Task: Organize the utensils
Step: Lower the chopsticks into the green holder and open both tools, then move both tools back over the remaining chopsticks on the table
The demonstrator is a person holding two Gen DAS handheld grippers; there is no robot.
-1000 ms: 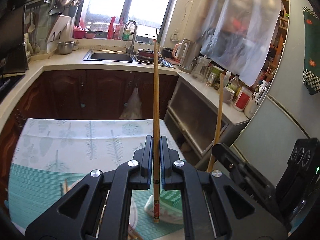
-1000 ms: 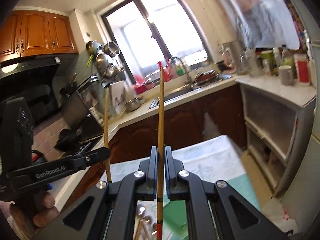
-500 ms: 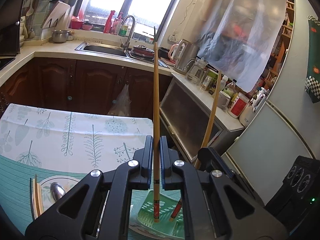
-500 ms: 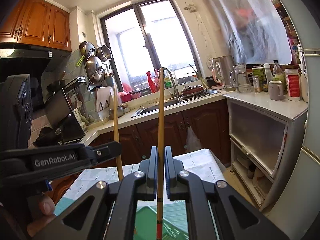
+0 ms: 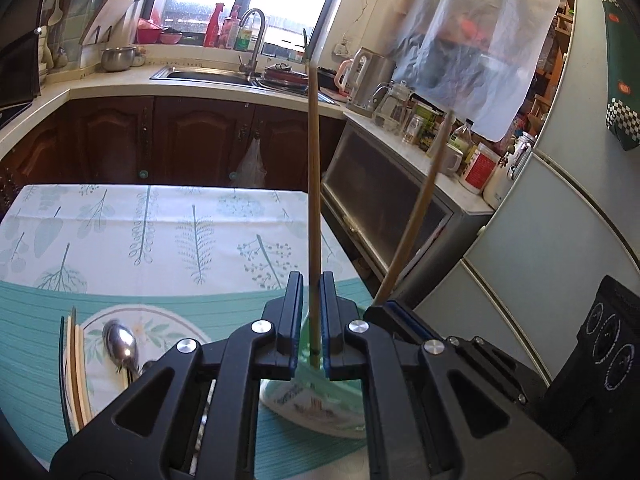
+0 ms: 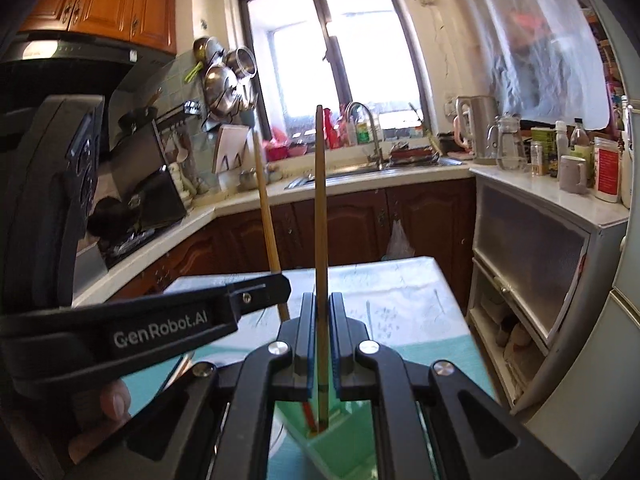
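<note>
My left gripper (image 5: 311, 300) is shut on a wooden chopstick (image 5: 314, 184) that stands upright. Its lower end dips into a green utensil holder (image 5: 304, 400) on the teal mat. My right gripper (image 6: 320, 320) is shut on a second chopstick (image 6: 320, 220), whose red-tipped lower end sits inside the same holder (image 6: 348, 436). Each gripper shows in the other's view: the right gripper (image 5: 380, 310) with its slanted chopstick (image 5: 424, 200), the left gripper (image 6: 282, 286) with its chopstick (image 6: 265, 208). The two grippers are close side by side above the holder.
A flowered plate (image 5: 168, 320) with a metal spoon (image 5: 120, 344) lies left of the holder, with more chopsticks (image 5: 74, 360) at its left rim. The table (image 5: 160, 224) has a leaf-print cloth. Cabinets, a sink counter and a fridge (image 5: 560, 240) surround it. A thumb (image 6: 114, 400) grips the left tool.
Both grippers have sunk toward the table, each still gripping its chopstick. The lower ends have gone down into the green holder. The right view has levelled out from a tilt.
</note>
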